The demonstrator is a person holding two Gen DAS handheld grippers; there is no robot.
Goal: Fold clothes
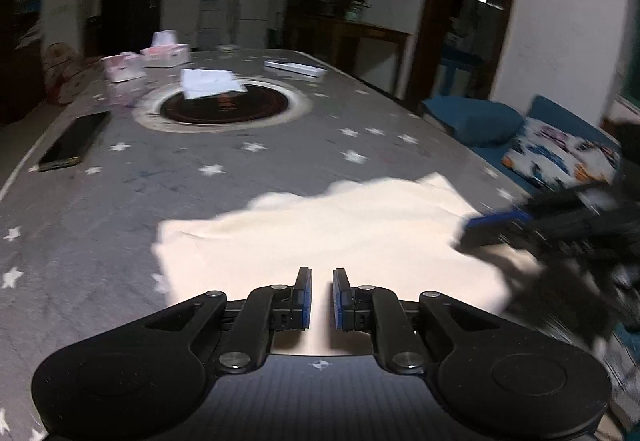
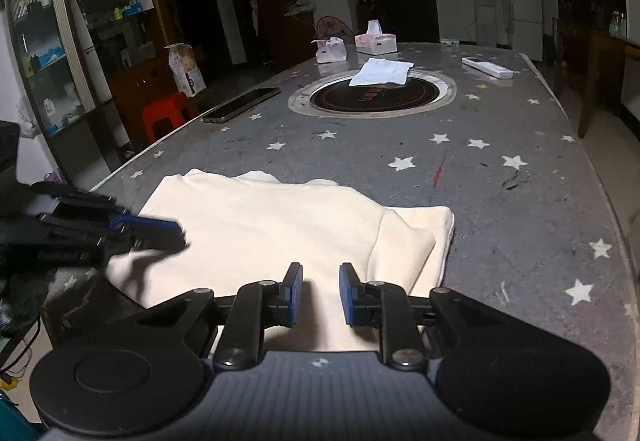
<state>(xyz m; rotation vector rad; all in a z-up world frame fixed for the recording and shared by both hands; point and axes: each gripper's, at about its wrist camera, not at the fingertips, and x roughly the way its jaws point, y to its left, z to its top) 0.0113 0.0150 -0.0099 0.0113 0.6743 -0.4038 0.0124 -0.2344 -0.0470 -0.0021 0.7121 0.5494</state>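
Right wrist view: cream garment (image 2: 280, 225) folded near table (image 2: 520, 221) edge; both grippers' fingers (image 2: 294, 293) narrowly parted, empty

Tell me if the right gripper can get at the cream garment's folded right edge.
Probably yes: the right gripper is open over the cream garment, and nothing lies between it and that edge; the left gripper is on the other side.

Cream garment (image 2: 280, 229), plain, no print. Grey table (image 2: 520, 201) cover dotted with white stars. Black grippers with blue pads (image 2: 296, 293). Red stool (image 2: 166, 113) at the side, blue-and-orange patterned white cushion (image 1: 560, 157) on blue seating.
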